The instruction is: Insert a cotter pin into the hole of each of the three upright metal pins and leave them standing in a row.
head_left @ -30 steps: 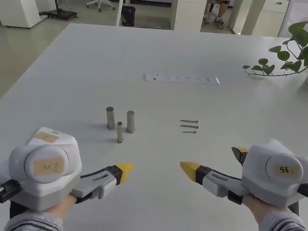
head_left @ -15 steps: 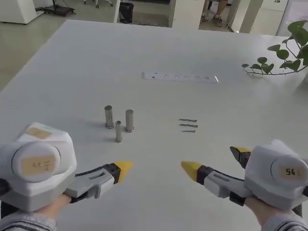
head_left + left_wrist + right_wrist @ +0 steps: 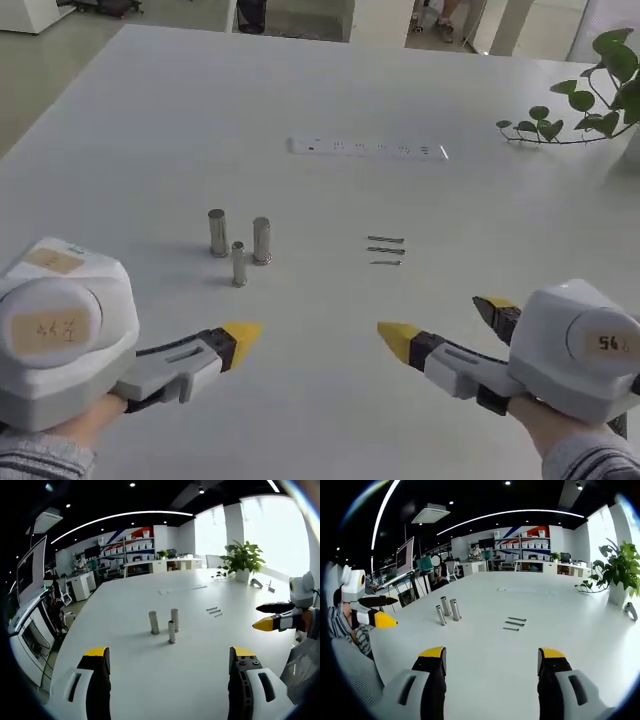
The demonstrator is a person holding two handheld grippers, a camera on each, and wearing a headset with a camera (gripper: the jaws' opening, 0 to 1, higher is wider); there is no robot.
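Observation:
Three short metal pins [image 3: 238,243] stand upright in a tight cluster on the white table, left of centre; they also show in the left gripper view [image 3: 167,622] and the right gripper view [image 3: 447,610]. Three thin cotter pins [image 3: 385,251] lie flat in a small stack to their right, apart from them. My left gripper [image 3: 169,653] is open and holds nothing, well short of the metal pins; one yellow fingertip [image 3: 243,333] shows at lower left. My right gripper [image 3: 445,320] is open and holds nothing, near the front edge, below the cotter pins [image 3: 514,623].
A white power strip [image 3: 366,148] lies flat farther back on the table [image 3: 150,130]. A leafy plant [image 3: 590,100] trails over the back right corner. Bare tabletop lies between the grippers and the pins.
The head camera has shifted, so the whole scene sits a little higher and to the left. The left gripper has dropped slightly toward the lower left. Pins and cotter pins have not moved.

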